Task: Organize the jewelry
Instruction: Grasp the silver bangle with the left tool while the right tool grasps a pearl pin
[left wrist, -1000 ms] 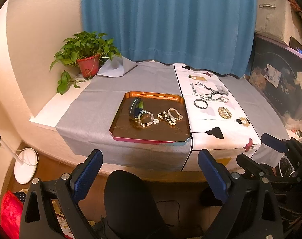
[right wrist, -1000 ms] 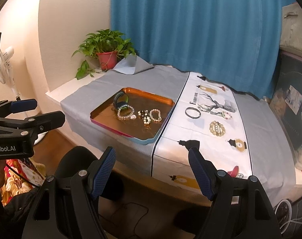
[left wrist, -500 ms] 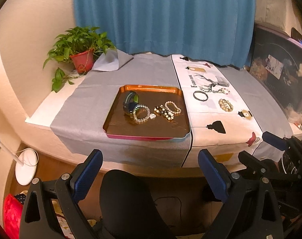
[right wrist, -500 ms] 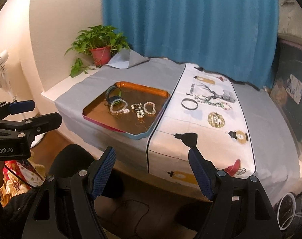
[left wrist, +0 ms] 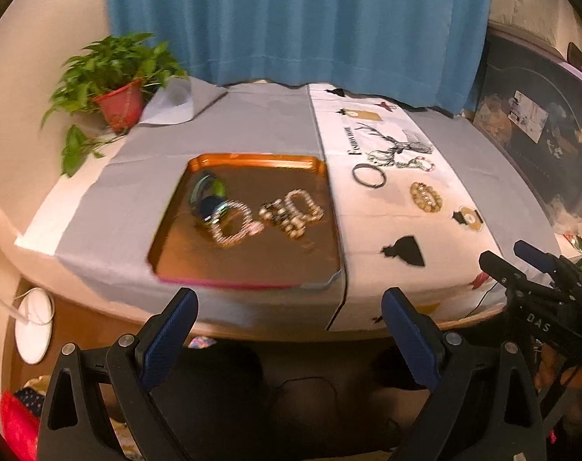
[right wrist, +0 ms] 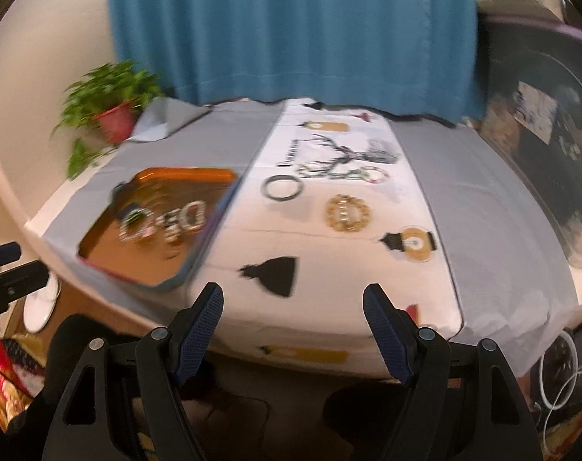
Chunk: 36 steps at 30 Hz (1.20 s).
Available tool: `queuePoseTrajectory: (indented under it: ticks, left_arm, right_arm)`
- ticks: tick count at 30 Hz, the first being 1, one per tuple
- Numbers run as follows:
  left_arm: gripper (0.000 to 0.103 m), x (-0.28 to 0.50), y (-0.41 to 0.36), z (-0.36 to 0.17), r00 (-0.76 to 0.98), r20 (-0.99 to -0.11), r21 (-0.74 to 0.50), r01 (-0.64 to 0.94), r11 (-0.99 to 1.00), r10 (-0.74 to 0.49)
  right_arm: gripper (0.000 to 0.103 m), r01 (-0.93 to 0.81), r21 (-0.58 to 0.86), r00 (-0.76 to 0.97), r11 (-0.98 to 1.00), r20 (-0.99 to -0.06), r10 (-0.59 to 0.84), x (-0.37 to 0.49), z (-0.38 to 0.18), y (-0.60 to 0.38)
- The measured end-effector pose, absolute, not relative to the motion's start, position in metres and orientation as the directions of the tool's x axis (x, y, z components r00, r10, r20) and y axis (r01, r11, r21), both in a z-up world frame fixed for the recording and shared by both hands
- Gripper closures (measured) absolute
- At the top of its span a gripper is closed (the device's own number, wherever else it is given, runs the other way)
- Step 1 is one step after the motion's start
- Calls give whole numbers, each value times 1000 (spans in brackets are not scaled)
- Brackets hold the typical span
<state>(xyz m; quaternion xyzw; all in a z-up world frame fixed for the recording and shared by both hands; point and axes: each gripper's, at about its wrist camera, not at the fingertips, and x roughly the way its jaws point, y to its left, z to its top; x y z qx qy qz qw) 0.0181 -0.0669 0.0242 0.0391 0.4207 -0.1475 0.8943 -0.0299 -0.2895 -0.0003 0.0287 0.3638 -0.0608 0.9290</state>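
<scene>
orange tray (left wrist: 252, 159), blue curtain (left wrist: 291, 19), grey cloth (left wrist: 252, 123).

warm, yellowish indoor light, fairly dim, falls from above. both views bulge like a fisheye, with black vignette in the corners from 10 to 2 o'clock. the right wrist view is smeared by motion blur, worst on the orange tray (right wrist: 152, 226) at 9 o'clock. the left wrist view is sharper, though its bracelets blur slightly. dark floor shadow fills 6 o'clock.

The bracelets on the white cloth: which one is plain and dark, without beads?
The dark ring bangle, lying nearest the orange tray; the others there are beaded.
</scene>
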Motion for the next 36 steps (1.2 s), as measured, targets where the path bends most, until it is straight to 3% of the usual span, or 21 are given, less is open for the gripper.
queuePoseTrajectory:
  ticks: [9, 11, 16, 23, 27, 31, 36]
  left_arm:
    - [8, 107, -145, 16, 561, -760, -86, 412, 907, -327]
    - [8, 126, -162, 10, 548, -764, -90, 432, 898, -340]
    - [8, 184, -200, -20, 493, -801, -98, 453, 886, -341]
    - [8, 243, -233, -63, 402, -856, -109, 476, 872, -326]
    - [8, 259, -247, -79, 370, -874, -108, 487, 867, -317]
    - [8, 269, -263, -97, 339, -894, -87, 510, 856, -293]
    - [6, 272, -273, -108, 359, -900, -20, 535, 844, -249]
  right_arm:
    - [28, 169, 35, 750, 985, -653, -105, 32, -12, -348]
    - [32, 160, 41, 749, 986, -656, -94, 47, -18, -358]
    - [58, 114, 45, 719, 992, -693, -52, 91, -39, -373]
    - [63, 70, 47, 675, 996, -738, -13, 140, -70, -381]
    - [85, 34, 10, 649, 999, -760, -15, 157, -84, -379]
    - [90, 43, 21, 637, 999, -771, -11, 161, -94, -385]
    - [91, 29, -1, 641, 1000, -767, -20, 162, -96, -384]
